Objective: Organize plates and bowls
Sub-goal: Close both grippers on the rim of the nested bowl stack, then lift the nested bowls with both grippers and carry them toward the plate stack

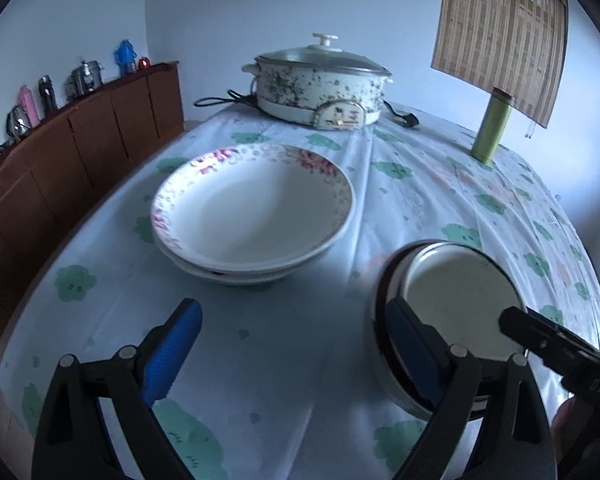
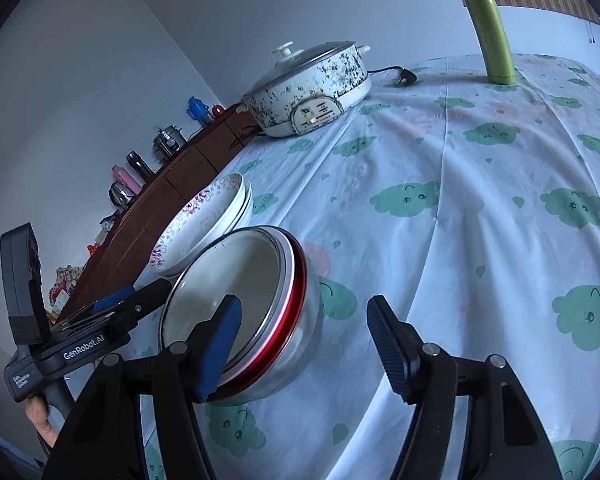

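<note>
On left tongs (image 2: 140,300): "GenRobot.AI" lettering.

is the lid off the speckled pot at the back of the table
No, the glass lid with its white knob sits on the speckled pot at the far edge of the table.

A home dining room: cloud-print tablecloth (image 1: 284,344), electric hotpot (image 1: 320,84), wooden sideboard (image 1: 80,140) lined with flasks.

Two stacked floral-rimmed plates (image 1: 256,210) lie ahead of the fingers; red-banded steel bowl (image 2: 252,312) sits upright around the right gripper's inner finger.
</note>
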Motion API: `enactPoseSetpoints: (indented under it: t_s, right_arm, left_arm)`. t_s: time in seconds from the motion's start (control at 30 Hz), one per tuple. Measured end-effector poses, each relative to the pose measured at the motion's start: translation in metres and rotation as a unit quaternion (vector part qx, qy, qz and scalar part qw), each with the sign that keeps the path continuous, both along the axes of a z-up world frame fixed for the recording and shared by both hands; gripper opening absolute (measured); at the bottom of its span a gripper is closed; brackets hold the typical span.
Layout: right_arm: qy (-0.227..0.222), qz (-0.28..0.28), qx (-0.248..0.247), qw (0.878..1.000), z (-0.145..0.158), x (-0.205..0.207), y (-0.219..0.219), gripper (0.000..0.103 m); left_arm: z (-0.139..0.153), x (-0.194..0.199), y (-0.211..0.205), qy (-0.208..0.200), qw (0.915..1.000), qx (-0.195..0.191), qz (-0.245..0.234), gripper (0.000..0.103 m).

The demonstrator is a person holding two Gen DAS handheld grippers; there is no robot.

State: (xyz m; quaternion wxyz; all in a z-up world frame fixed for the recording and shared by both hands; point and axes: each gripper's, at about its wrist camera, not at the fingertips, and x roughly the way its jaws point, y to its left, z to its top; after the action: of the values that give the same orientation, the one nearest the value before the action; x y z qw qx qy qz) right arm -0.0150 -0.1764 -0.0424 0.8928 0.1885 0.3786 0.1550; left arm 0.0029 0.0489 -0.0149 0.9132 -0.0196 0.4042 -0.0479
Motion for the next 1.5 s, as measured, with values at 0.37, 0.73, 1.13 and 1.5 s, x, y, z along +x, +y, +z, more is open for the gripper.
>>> enactPoseSetpoints:
  t_s: [0.37, 0.73, 1.13, 1.5]
  right_arm:
    - [0.000, 0.004, -0.002, 1.000, -0.003, 0.001, 0.003, 0.067]
    - [-0.001, 0.003, -0.002, 1.000, -0.005, 0.002, 0.003, 0.067]
    - [-0.002, 0.002, -0.002, 1.000, -0.006, 0.004, 0.005, 0.067]
    - [0.034, 0.013, 0.040, 0.999, -0.020, 0.020, 0.007, 0.067]
  left_arm:
    - [0.004, -0.001, -0.002, -0.015, 0.9999, 0.007, 0.004, 0.094]
    - [-0.007, 0.010, -0.019, 0.022, 0.9991, -0.018, -0.033, 0.094]
    - [-0.023, 0.017, -0.020, 0.059, 0.9968, -0.040, -0.037, 0.077]
    - [-0.037, 0.028, -0.024, 0.104, 0.9863, -0.112, -0.061, 0.044]
